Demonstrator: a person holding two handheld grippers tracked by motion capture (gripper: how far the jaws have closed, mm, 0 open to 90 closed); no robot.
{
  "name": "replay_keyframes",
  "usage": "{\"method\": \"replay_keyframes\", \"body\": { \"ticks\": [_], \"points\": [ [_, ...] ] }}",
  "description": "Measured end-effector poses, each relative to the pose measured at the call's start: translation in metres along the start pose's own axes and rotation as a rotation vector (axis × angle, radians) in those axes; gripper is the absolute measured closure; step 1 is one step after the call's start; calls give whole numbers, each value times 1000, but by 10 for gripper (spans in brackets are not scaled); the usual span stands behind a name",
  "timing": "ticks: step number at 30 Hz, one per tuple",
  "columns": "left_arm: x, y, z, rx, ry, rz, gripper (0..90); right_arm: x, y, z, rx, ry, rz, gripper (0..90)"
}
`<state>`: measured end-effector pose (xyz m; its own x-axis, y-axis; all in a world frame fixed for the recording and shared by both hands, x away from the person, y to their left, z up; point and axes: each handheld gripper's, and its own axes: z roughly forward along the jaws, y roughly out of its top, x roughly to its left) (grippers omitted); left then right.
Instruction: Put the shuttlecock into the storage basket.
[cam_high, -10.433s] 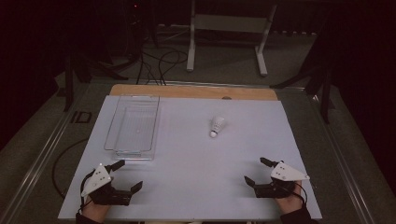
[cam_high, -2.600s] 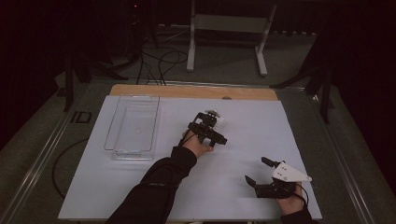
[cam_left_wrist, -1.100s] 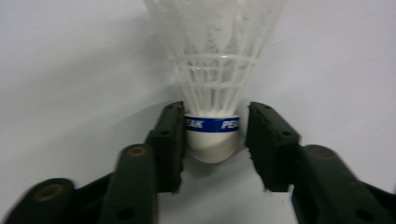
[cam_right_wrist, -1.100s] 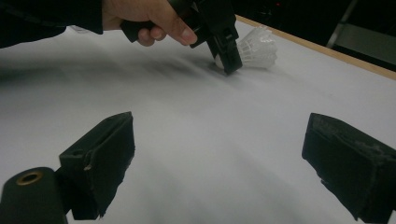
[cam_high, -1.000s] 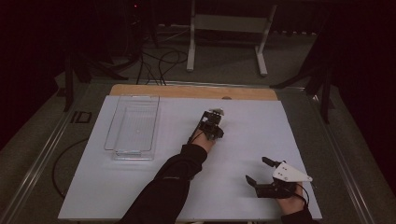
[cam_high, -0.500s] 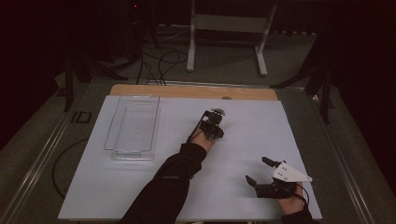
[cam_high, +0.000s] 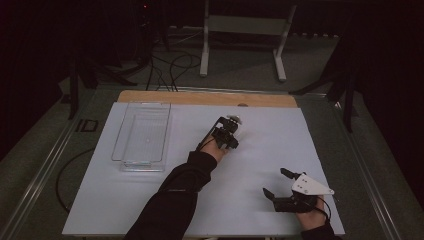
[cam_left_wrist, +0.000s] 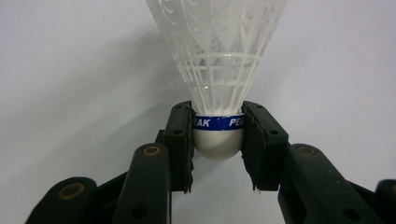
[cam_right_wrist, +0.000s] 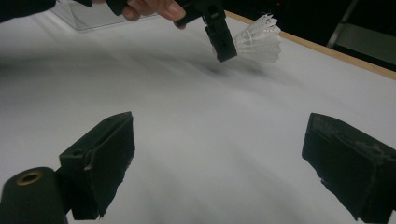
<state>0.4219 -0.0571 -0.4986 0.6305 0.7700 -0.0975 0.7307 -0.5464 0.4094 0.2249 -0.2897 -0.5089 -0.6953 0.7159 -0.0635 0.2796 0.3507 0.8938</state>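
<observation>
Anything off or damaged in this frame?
Nothing stands out. The left gripper is shut squarely on the shuttlecock at its cork base, skirt intact. The clear tray sits flat on the white table. The right gripper rests open, holding nothing.

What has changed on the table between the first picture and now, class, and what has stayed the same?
The left gripper has travelled from the near left corner out to the shuttlecock at mid-table and closed its jaws on the cork base. The shuttlecock has shifted only slightly, if at all. The right gripper stayed open at the near right, and the clear tray stayed at the left.
</observation>
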Motion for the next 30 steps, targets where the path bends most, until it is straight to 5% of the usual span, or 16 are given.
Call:
{"method": "replay_keyframes", "body": {
  "ticks": [30],
  "points": [
    [-3,-30,-47,44,-117,208,661,1,0,1,4,0,-7,93]
  ]
}}
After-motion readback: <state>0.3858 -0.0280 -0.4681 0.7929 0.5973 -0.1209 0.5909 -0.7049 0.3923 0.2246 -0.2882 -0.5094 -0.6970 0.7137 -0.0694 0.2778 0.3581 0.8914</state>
